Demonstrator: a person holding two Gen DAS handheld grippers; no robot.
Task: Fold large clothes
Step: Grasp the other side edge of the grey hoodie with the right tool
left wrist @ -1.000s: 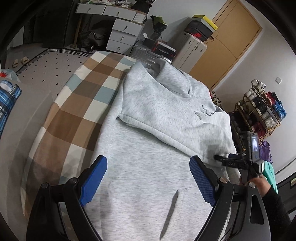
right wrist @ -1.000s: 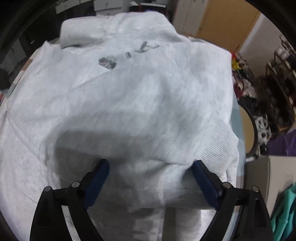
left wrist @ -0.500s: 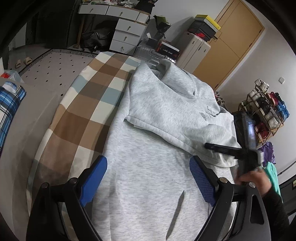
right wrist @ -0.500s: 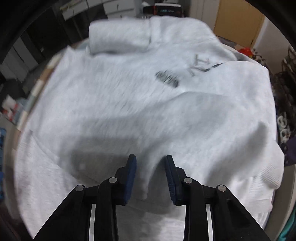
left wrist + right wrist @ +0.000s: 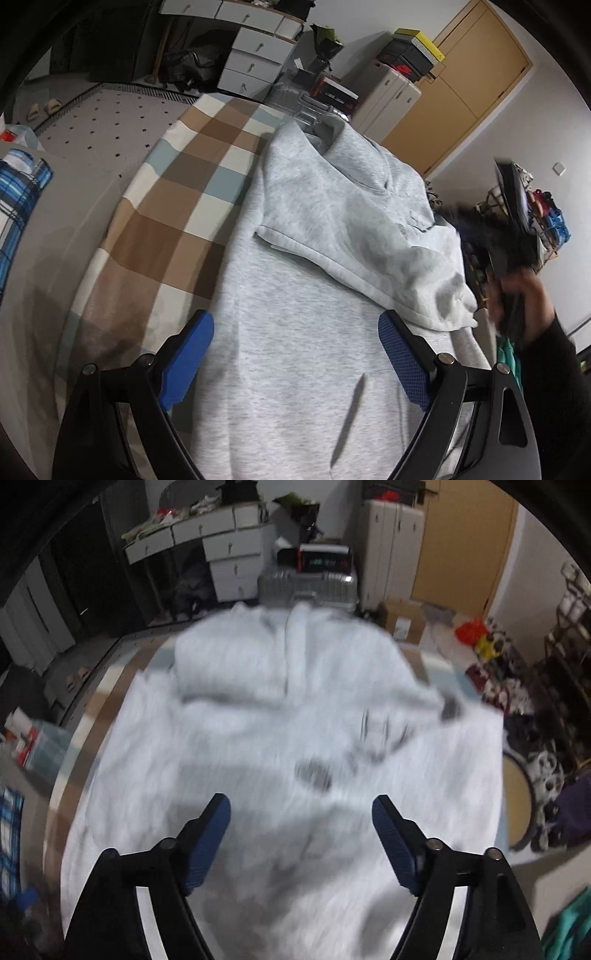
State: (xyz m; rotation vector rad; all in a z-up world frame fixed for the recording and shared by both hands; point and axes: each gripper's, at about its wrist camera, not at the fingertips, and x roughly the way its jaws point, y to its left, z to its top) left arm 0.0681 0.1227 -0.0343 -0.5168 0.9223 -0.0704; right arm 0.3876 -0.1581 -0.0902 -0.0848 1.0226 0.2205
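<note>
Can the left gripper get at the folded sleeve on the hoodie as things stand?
Probably yes. The left gripper is open above the hoodie, and nothing lies between it and the folded sleeve.

Cluttered bedroom under dim, even light. White drawers (image 5: pixel 251 61) against the far wall, loose odds and ends on top. Beside them a silver suitcase (image 5: pixel 308 587) with a dark box on its lid, then a white cabinet (image 5: pixel 388 98) stacked with shoe boxes (image 5: pixel 412 51). Further right a tan door (image 5: pixel 476 79) set in a pale wall (image 5: pixel 554 122), a switch (image 5: pixel 559 168) on it. At far right a rack (image 5: pixel 565 627) crowded with small items. Grey dotted rug (image 5: pixel 107 125) on the floor at left, slippers (image 5: pixel 44 109) near its edge. Brown, blue and cream checked blanket (image 5: pixel 177 206) over the bed. Cardboard box (image 5: pixel 404 622) on the floor by the door.
</note>
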